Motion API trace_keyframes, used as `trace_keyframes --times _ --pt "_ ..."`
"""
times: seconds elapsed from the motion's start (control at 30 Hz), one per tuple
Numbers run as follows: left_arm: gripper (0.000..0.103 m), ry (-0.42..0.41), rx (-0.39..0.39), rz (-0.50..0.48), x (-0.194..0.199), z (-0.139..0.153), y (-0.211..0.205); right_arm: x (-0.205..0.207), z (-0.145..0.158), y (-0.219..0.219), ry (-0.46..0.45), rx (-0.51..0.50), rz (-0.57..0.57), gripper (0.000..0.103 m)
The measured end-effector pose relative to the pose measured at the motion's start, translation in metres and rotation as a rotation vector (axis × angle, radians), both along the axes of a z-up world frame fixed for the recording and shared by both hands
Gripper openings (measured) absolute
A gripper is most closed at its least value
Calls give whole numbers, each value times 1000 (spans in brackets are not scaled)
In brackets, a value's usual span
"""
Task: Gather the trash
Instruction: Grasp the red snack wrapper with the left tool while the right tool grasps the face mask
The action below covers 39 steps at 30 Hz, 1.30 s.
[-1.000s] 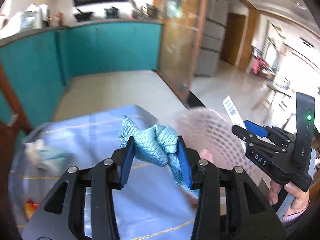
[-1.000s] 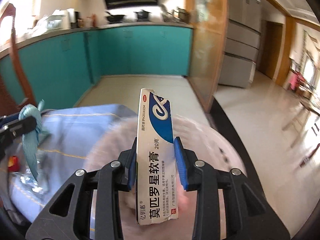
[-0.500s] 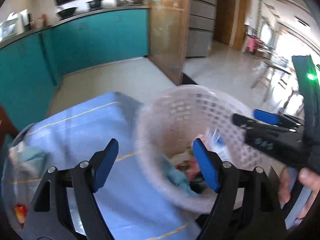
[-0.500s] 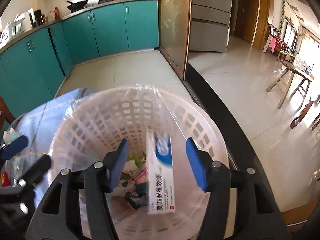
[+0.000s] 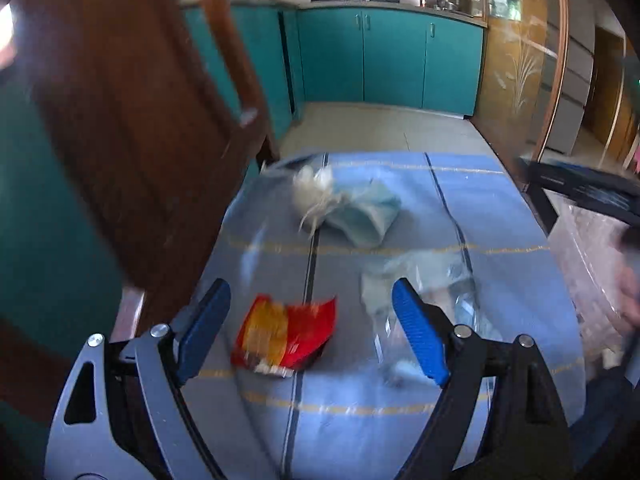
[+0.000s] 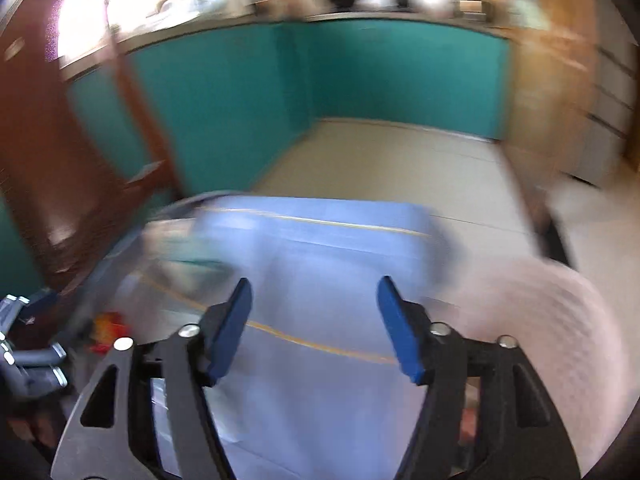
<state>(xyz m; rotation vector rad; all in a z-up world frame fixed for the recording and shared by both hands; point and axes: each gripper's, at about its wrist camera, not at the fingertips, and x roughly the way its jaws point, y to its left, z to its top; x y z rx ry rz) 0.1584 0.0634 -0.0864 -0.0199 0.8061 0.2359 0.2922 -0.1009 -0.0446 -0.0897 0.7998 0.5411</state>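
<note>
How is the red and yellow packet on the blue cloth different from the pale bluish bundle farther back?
The red and yellow packet is bright, glossy and lies flat, between the open left tool's fingers in the view. The pale bluish bundle is soft, rumpled and bulkier, with white tufts beside it. Both rest loose on the blue tablecloth, ungripped.
</note>
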Motion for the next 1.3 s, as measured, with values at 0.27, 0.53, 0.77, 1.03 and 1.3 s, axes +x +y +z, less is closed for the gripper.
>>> trace_keyframes --times 0.27,0.53,0.77,1.03,1.3 --pt "83 35 -45 -42 -13 -12 19 37 -66 114 103 -105 151 79" --pt "83 102 -108 -37 12 -37 30 18 -58 89 80 -138 146 12" --pt "60 173 -138 -6 40 -64 31 -14 -16 29 1 -97 92 12" --pt "35 127 -168 5 38 -60 25 -36 -7 -22 -22 -88 13 12" --pt "36 -32 -32 -38 10 4 -8 -52 -16 -36 -35 -139 -50 12"
